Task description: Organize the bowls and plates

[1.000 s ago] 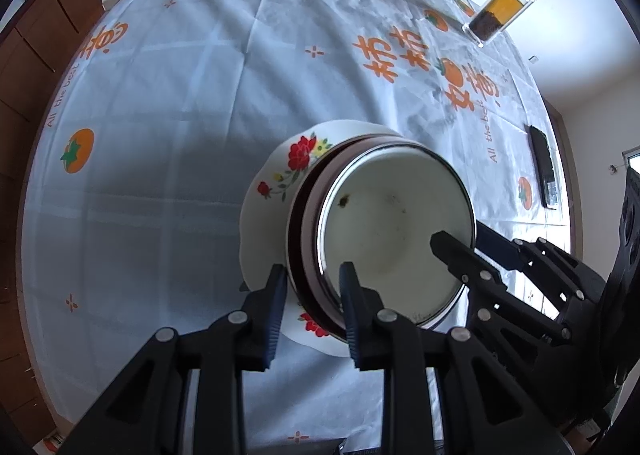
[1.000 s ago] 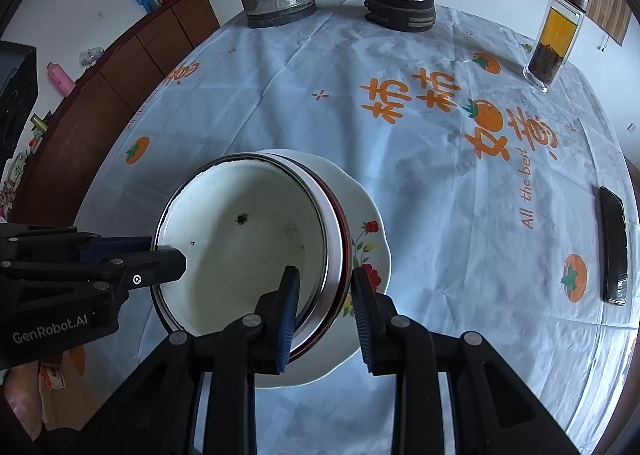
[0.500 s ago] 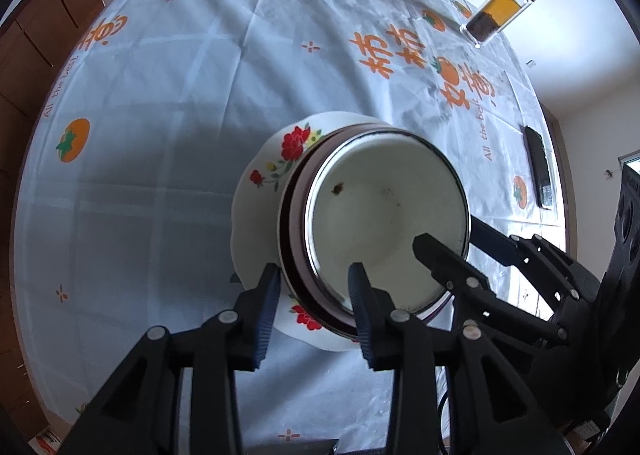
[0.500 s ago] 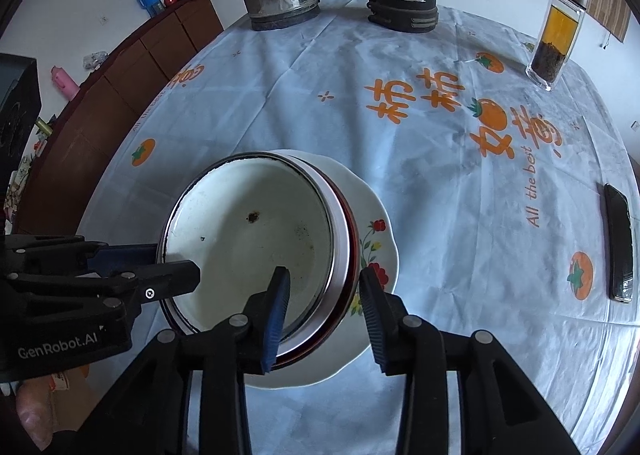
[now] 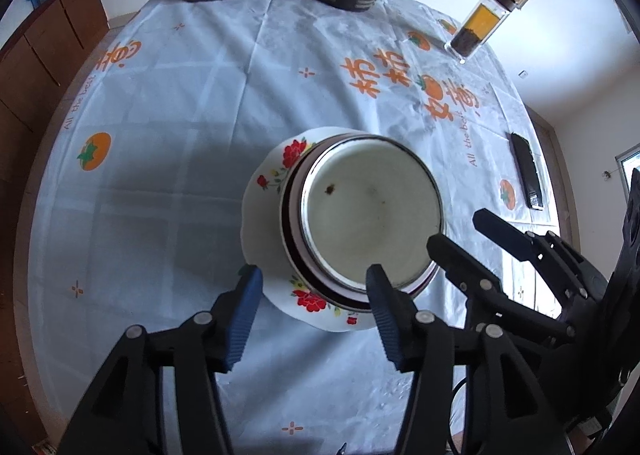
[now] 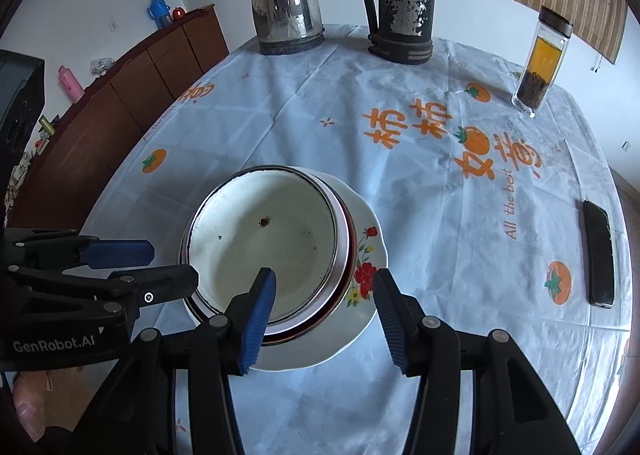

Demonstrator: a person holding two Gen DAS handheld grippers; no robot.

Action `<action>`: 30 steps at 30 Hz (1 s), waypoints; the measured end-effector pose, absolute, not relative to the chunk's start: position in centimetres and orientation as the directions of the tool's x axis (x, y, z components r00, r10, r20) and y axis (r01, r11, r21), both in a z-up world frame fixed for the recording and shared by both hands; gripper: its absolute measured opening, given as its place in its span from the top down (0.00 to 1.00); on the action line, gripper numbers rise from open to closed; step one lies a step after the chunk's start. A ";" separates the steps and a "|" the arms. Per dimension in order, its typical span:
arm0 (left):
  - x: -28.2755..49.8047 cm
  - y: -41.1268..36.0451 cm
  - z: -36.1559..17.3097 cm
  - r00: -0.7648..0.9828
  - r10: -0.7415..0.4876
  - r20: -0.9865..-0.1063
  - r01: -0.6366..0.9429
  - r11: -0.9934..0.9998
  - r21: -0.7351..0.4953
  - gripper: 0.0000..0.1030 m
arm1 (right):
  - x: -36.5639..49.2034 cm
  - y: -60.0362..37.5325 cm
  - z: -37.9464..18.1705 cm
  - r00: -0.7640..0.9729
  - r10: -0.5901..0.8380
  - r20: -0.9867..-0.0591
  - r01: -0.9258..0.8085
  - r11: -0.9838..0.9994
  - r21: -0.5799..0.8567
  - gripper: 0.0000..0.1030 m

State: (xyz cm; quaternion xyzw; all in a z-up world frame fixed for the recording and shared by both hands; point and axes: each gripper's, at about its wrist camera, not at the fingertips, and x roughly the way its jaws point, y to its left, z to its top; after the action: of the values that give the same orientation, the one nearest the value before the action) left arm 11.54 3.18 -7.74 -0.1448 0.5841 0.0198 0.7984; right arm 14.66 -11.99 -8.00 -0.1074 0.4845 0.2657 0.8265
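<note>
Left gripper [image 5: 314, 287]: nearest the left wrist camera, fingers spread wide and released, holding nothing; blue-padded tips sit on either side of the near edge of the stack, apart from it. It also shows at the left edge of the right wrist view [image 6: 152, 267], its tips at the stack's left rim; contact cannot be told.

Right gripper [image 6: 324, 287]: fingers likewise spread and released, empty; tips straddle the near right edge of the stack. In the left wrist view it enters from the right [image 5: 456, 231], one finger over the bowl's rim.

White enamel bowl [image 5: 372, 211]: topmost of the stack, metal-edged, with a dark chip inside.

Dark-rimmed dish [image 5: 289, 215]: directly under the bowl, only its rim showing.

Floral plate [image 5: 264, 207]: bottom of the stack, white with red flowers, resting on the tablecloth near the table's middle, on the side towards the cameras.

Tablecloth [image 5: 180, 127]: white, printed with orange persimmons and characters, covering a round table.

Phone [image 6: 598, 255]: black, lying flat at the right edge, well apart from the stack.

Glass jar [image 6: 542, 63]: upright, far right, yellow and dark contents.

Black thermos [image 6: 402, 3]: upright at the far edge.

Steel kettle [image 6: 286, 15]: just left of the thermos.

Wooden cabinet [image 6: 120, 103]: beyond the table, left.
</note>
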 end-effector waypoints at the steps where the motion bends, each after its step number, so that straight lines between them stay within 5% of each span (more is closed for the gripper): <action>1: 11.1 3.1 -7.2 0.338 -0.131 -0.932 -0.192 0.960 -0.205 0.44 | 14.2 -12.3 -7.5 0.411 0.337 -0.847 -0.544 0.837 0.069 0.49; 15: 6.6 1.3 -1.2 0.622 0.001 -0.783 -0.145 0.983 -0.114 0.36 | 9.4 -16.3 -0.7 0.681 0.396 -0.616 -0.503 0.864 -0.002 0.40; 30: 4.6 0.1 0.7 0.675 0.023 -0.738 -0.138 0.986 -0.096 0.36 | 7.4 -17.4 1.2 0.709 0.403 -0.578 -0.498 0.867 -0.006 0.37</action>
State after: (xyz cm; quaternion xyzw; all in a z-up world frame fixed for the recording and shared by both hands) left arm 4.62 0.08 0.74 -0.0720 0.4007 0.0441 0.9123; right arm 7.41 -17.37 1.17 -0.0810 0.2925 0.2447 0.9209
